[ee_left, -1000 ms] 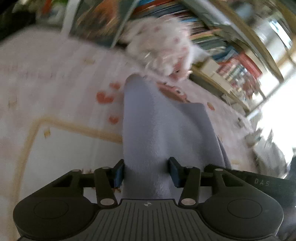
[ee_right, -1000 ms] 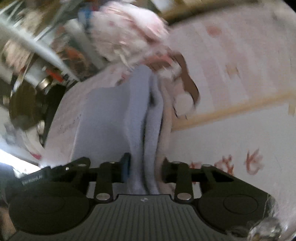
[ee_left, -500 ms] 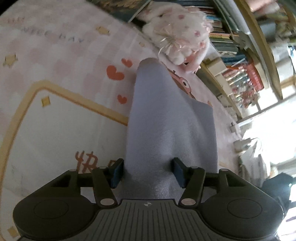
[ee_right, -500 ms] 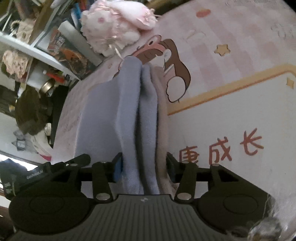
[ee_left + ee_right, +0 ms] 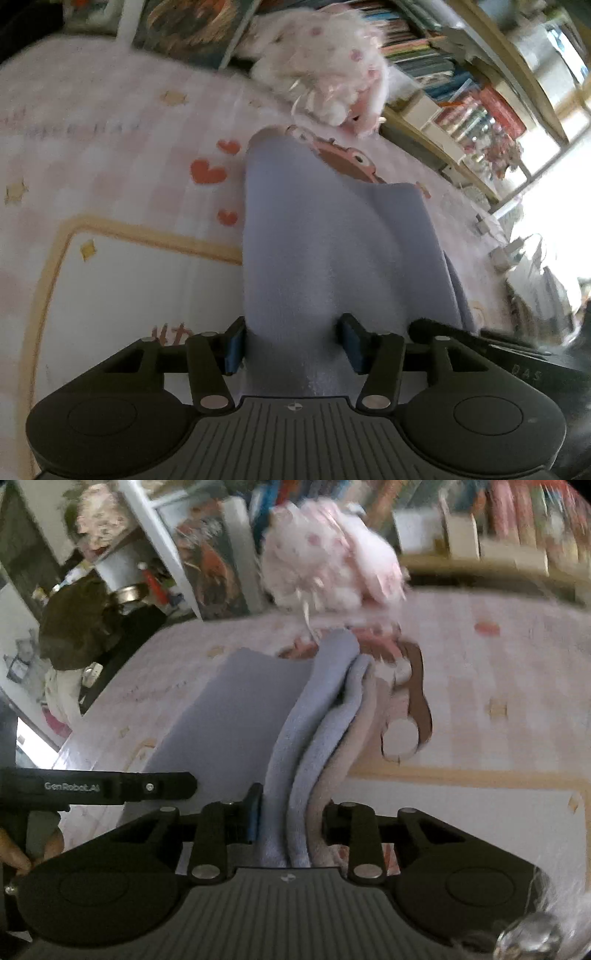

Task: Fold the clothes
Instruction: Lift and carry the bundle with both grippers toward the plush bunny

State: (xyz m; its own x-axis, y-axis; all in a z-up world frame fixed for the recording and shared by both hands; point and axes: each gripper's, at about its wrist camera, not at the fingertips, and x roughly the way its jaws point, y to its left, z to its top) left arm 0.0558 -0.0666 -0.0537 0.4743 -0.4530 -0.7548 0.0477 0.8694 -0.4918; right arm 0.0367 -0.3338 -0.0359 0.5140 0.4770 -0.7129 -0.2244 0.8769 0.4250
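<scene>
A pale blue-lilac garment stretches from my grippers toward the far side of the pink play mat. My left gripper is shut on its near edge, the cloth bunched between the blue pads. My right gripper is shut on the same garment, here folded into several layers with a pinkish lining showing. The garment's flat part spreads to the left in the right wrist view. The left gripper's body shows at the left there.
A fluffy white-and-pink plush toy lies on the mat just beyond the garment; it also shows in the right wrist view. Bookshelves and clutter line the far edge. The mat has a cream panel with a yellow border.
Both grippers keep hold of the garment. Both views have tilted up and are blurred with motion, so the plush toy and shelves now sit larger and closer.
</scene>
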